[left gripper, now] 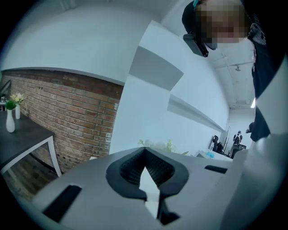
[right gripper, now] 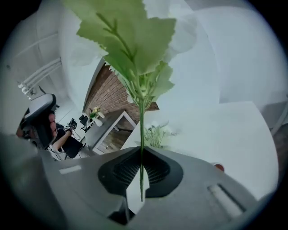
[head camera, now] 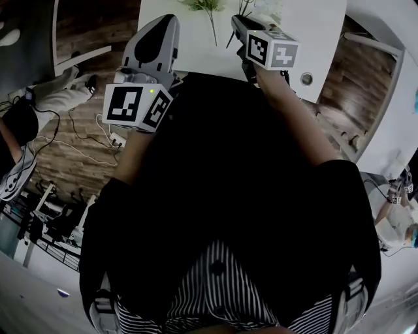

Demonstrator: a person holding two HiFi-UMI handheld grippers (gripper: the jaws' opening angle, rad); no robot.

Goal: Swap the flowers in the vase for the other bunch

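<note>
Both arms are stretched out ahead of the body in the head view, forearms running up toward the white counter [head camera: 313, 26].

The left tongs [head camera: 163, 19] are held out at the counter's left corner, with the wooden floor [head camera: 78, 137] below the hand. The marker cube [head camera: 137, 104] sits close to the wrist. In the left gripper view, the left tongs [left gripper: 145, 150] are seen pressed together at the tips with nothing between them. They're aimed roughly level at a white wall and a brick wall [left gripper: 67, 112].

The right tongs [head camera: 238, 19] are held over the counter, and the cube [head camera: 273, 49] is turned up toward the head camera. In the right gripper view, the right tongs [right gripper: 141, 150] are tipped down toward the counter [right gripper: 234, 134] and pinched on a thin green stem [right gripper: 141, 134]. The stem runs straight up out of the pads and its cut end pokes out just below them. Big serrated leaves [right gripper: 130, 31] are spread out at the top, close to the lens.

A second bunch [right gripper: 156, 134] can be seen lying on the counter further off, well apart from the held stem. The vase can't be made out in any view.
</note>
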